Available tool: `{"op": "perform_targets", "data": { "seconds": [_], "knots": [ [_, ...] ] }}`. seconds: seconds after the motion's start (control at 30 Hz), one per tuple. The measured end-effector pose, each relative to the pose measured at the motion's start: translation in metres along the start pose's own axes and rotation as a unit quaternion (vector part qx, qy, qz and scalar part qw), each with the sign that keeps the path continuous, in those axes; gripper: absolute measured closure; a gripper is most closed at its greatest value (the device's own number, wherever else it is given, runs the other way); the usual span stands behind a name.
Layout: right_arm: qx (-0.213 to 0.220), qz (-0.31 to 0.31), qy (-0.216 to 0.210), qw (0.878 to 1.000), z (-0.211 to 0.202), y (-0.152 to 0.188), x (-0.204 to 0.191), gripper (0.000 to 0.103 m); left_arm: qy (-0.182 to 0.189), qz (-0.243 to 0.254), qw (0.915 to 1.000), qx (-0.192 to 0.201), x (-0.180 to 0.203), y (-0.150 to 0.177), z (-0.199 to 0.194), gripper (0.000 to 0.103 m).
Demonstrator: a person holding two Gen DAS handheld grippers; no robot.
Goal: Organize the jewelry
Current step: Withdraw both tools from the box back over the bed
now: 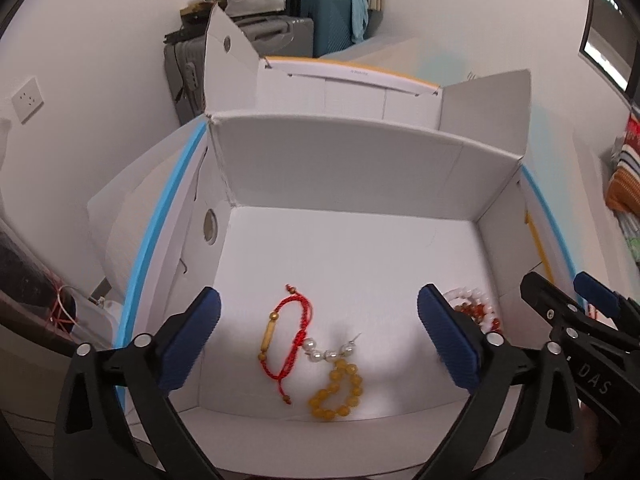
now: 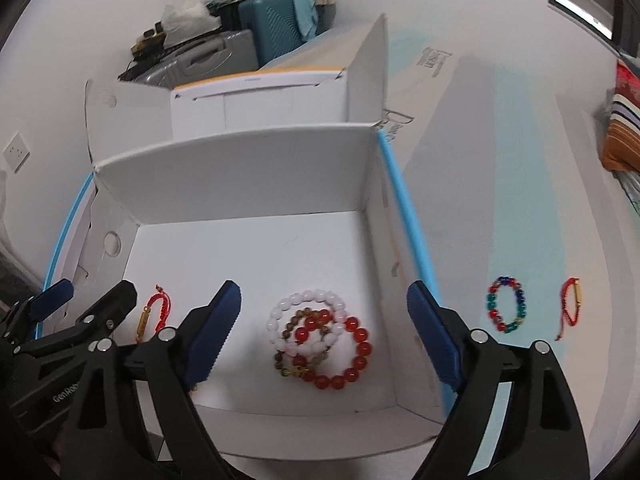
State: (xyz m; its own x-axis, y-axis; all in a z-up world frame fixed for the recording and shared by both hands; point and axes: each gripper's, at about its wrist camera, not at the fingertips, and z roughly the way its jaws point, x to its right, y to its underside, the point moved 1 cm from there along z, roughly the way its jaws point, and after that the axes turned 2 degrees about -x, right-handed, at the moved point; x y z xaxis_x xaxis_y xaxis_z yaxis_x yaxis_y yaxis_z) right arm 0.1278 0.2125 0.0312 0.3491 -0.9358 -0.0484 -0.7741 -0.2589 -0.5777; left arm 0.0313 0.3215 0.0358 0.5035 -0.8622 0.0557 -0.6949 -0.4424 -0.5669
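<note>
We are holding the left gripper (image 1: 318,346) above the near edge of the white box (image 1: 344,168), its blue pads (image 1: 188,344) spread wide and gripping nothing. Beside it, we are holding the right gripper (image 2: 324,334) over the same edge, likewise wide open and empty. Inside the box, nearest its front wall, a yellow bead bracelet (image 1: 336,394) is lying on the floor, touching a short pearl strand (image 1: 330,354). A red cord bracelet (image 1: 286,340) with a gold tube is lying just beside the pearls, toward the box's left wall. Toward the right wall, a white bead bracelet (image 2: 308,320), a brown bead bracelet (image 2: 304,344) and a red bead bracelet (image 2: 344,352) are overlapping in one pile. Outside the box, beyond its right wall, a multicoloured bead bracelet (image 2: 506,304) and a second red cord bracelet (image 2: 570,306) are lying apart on the pale surface (image 2: 500,184). Behind the box, a smaller white box (image 1: 352,92) is standing, and farther back, suitcases (image 1: 332,20) are lining the wall.
</note>
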Motion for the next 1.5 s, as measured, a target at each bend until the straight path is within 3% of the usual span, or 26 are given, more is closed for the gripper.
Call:
{"op": "perform_targets", "data": {
  "seconds": [0.23, 0.5, 0.73, 0.97, 1.3, 1.5],
  "knots": [
    [0.016, 0.029, 0.026, 0.999, -0.022, -0.002, 0.037, 0.012, 0.019, 0.013, 0.9996, 0.018, 0.027, 0.0, -0.02, 0.006],
    [0.03, 0.063, 0.052, 0.996, -0.045, 0.004, 0.09, 0.009, 0.036, 0.049, 0.9976, 0.034, 0.074, 0.001, -0.039, 0.006],
    [0.04, 0.094, 0.08, 0.991, -0.064, 0.014, 0.147, 0.008, 0.091, 0.079, 0.9917, 0.045, 0.131, 0.005, -0.041, 0.006],
    [0.043, 0.14, 0.112, 0.983, -0.075, 0.026, 0.222, 0.008, 0.115, 0.121, 0.9854, 0.033, 0.209, 0.007, -0.027, 0.006],
    [0.027, 0.187, 0.123, 0.974, -0.058, 0.041, 0.309, 0.008, 0.113, 0.197, 0.9738, 0.012, 0.309, 0.034, -0.001, 0.006],
    [0.014, 0.194, 0.107, 0.975, -0.032, 0.046, 0.331, 0.008, 0.122, 0.218, 0.9684, -0.004, 0.334, 0.048, 0.016, 0.006]
  ]
}}
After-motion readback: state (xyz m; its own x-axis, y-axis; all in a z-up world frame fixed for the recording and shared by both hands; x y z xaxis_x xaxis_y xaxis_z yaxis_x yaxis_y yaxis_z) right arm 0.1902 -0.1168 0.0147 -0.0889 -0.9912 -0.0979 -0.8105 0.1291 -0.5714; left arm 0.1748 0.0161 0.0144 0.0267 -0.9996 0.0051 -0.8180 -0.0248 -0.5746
